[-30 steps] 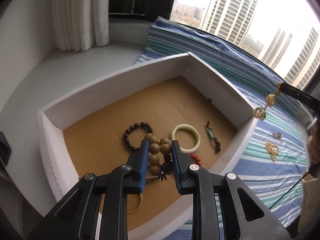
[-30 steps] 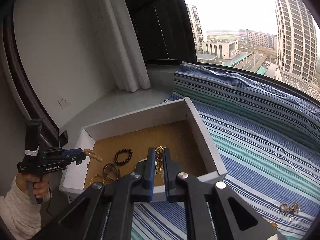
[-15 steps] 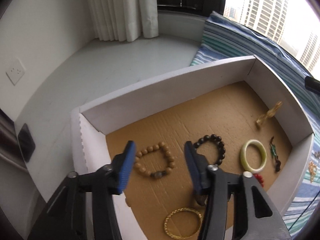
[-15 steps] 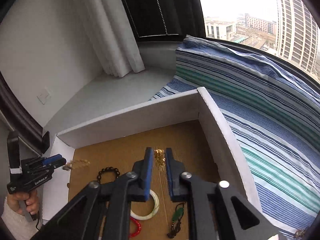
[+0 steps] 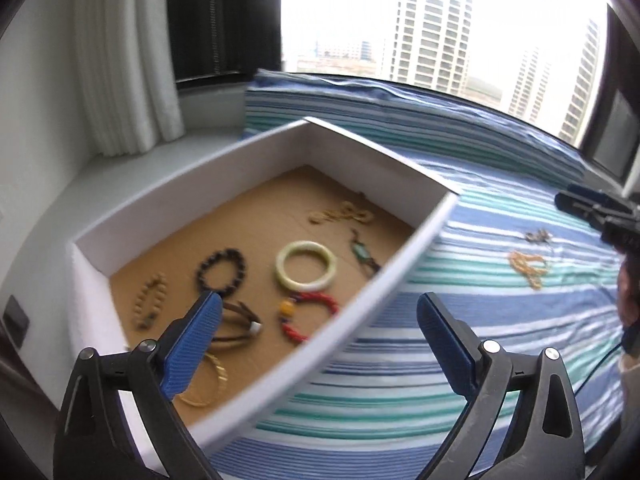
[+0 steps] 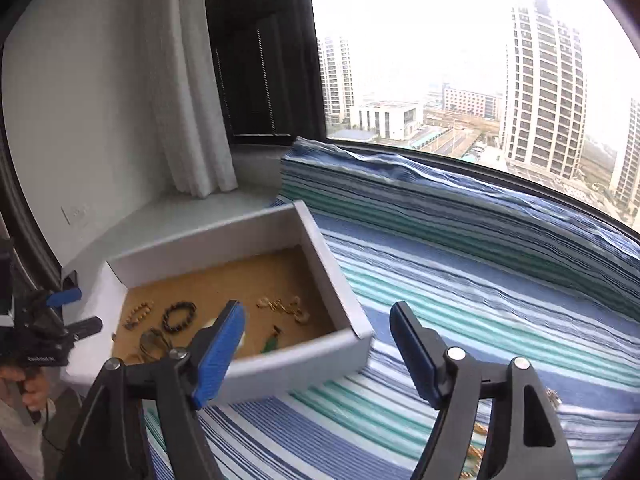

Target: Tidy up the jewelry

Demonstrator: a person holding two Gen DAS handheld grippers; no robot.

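Observation:
A white box (image 5: 256, 152) with a cardboard floor holds several pieces: a tan bead bracelet (image 5: 150, 294), a dark bead bracelet (image 5: 221, 269), a pale green bangle (image 5: 306, 270), a red bead bracelet (image 5: 310, 312), a green pendant (image 5: 362, 254) and a gold chain necklace (image 5: 342, 214). My left gripper (image 5: 318, 338) is open and empty above the box's near wall. My right gripper (image 6: 318, 344) is open and empty above the box's near right corner (image 6: 360, 334). A gold chain (image 5: 528, 268) and a small dark metal piece (image 5: 538, 235) lie on the striped cloth.
The box sits on a white window ledge (image 5: 132, 164) beside a blue and green striped cloth (image 5: 500, 208). A white curtain (image 5: 128, 56) hangs at the back left. The right gripper shows at the right edge of the left wrist view (image 5: 600, 212).
Both grippers have opened wide. The right gripper let go of the gold necklace, which now lies in the box's far right corner. Both grippers have pulled back from the box.

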